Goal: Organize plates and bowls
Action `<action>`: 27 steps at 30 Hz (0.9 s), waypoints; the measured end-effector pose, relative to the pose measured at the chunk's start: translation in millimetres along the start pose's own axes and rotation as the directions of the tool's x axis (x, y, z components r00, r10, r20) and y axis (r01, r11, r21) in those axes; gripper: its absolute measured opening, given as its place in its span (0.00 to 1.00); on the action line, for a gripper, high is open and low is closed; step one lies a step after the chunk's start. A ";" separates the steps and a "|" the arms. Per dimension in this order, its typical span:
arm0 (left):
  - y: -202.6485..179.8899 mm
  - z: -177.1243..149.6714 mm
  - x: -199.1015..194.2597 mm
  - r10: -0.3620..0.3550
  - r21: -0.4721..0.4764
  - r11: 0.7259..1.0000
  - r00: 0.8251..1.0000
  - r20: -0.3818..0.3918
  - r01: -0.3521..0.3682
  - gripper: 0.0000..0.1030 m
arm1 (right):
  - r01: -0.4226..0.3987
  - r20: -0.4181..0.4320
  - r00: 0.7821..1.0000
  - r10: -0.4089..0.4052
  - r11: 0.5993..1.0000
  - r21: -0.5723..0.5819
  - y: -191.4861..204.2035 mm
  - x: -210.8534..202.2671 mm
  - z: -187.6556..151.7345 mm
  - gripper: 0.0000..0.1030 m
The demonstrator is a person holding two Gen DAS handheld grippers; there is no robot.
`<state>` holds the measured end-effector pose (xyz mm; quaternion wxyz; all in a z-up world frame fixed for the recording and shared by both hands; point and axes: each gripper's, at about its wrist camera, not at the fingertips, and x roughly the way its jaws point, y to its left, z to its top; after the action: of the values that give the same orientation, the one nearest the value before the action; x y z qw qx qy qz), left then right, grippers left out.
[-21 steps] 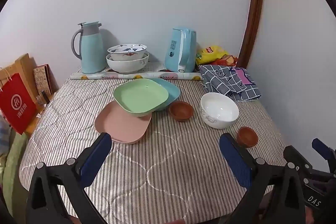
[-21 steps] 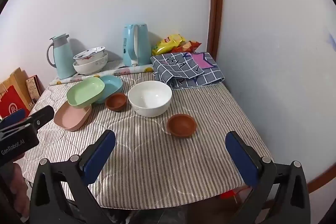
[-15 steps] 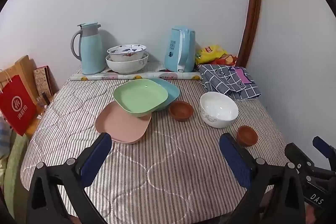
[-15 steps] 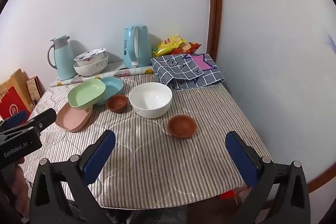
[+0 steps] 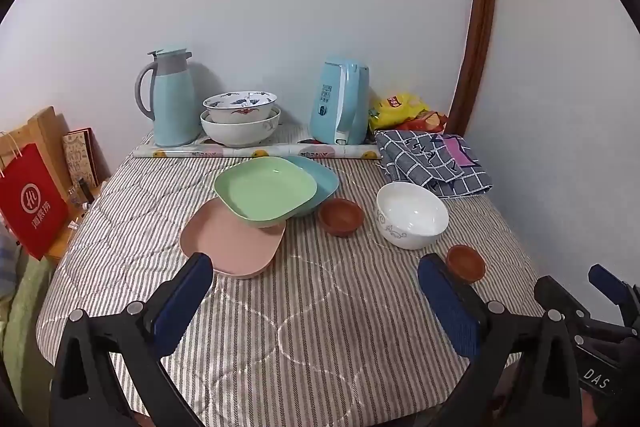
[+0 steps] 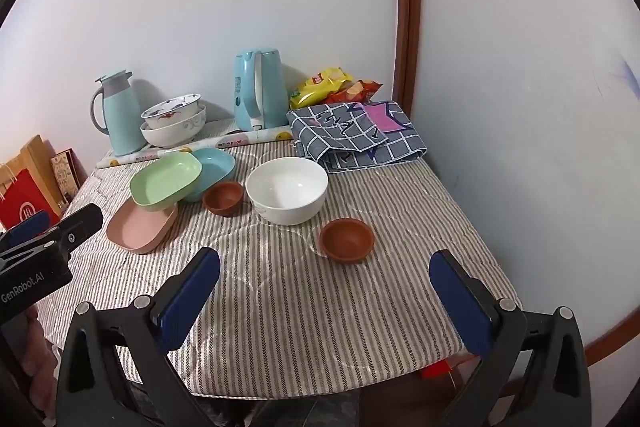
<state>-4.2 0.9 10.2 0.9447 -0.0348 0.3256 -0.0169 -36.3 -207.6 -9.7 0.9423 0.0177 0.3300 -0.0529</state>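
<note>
On the striped table a green plate lies tilted over a pink plate and a blue plate. A small brown bowl sits beside them, then a white bowl and a second brown bowl. My left gripper hangs open over the near table, holding nothing. My right gripper is open too, just short of the nearer brown bowl, with the white bowl beyond.
Two stacked patterned bowls, a blue jug and a blue kettle stand at the back wall. A folded checked cloth and snack bags fill the back right corner. Paper bags stand left of the table.
Both grippers stay open and nearly still; the views have drifted only slightly, with the table scene unchanged.
</note>
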 end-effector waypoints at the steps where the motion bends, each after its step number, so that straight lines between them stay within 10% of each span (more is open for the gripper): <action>1: -0.1 -0.3 0.2 0.001 0.001 1.000 1.000 0.000 -0.001 1.00 | 0.001 0.000 1.000 -0.001 1.000 0.000 0.5 -0.3 -0.3 1.00; 27: 3.0 -6.0 -1.4 0.002 -0.002 1.000 1.000 0.007 -0.002 1.00 | -0.002 0.002 1.000 0.002 1.000 -0.003 3.4 0.2 -2.1 1.00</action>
<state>-9.0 3.6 6.1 0.9458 -0.0354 0.3224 -0.0155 -37.1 -204.1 -11.4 0.9426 0.0165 0.3294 -0.0516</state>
